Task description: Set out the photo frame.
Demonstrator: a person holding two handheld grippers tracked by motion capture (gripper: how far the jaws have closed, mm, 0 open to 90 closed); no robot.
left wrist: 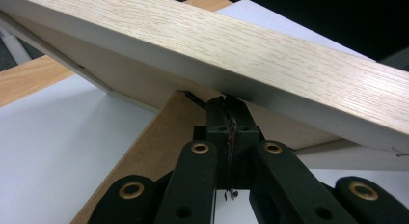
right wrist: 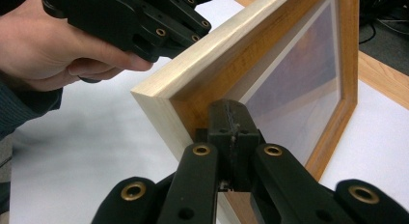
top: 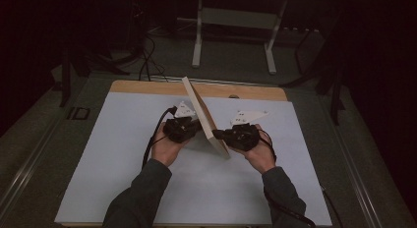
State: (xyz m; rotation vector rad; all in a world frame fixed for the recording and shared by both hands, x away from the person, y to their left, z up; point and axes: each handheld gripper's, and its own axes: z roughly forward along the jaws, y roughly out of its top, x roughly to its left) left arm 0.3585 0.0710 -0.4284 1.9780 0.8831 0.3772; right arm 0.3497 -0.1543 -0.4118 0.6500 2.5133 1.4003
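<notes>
A: From the high view, we see the light wooden picture frame [top: 204, 117] standing tilted on edge at the middle of the white-covered counter [top: 113, 154], its far corner at about twelve o'clock and its near corner at about five. Our left claw [top: 194, 127] meets it from nine o'clock, our right claw [top: 219, 135] from three.

B: In the left gripper view, the frame [left wrist: 231, 55] crosses overhead, pale oak-grain edge up, with its brown fibreboard stand [left wrist: 159, 137] below. Our jaws there are shut together, tips tucked under the frame's back edge where the stand meets it. We cannot tell whether anything thin is pinched.

A: In the right gripper view, our jaws are likewise closed, tips against the inner lip of the frame [right wrist: 202, 89] at its front corner. At eleven o'clock the left hand [right wrist: 53, 45] steadies the other side.

B: We judge it stiff and fairly light, but the glazed pane [right wrist: 299, 89] looks fragile and slick.

A: So we'd hold it by the wooden moulding, one claw on each side, never on the pane, and keep the bottom edge seated on the counter.
</notes>
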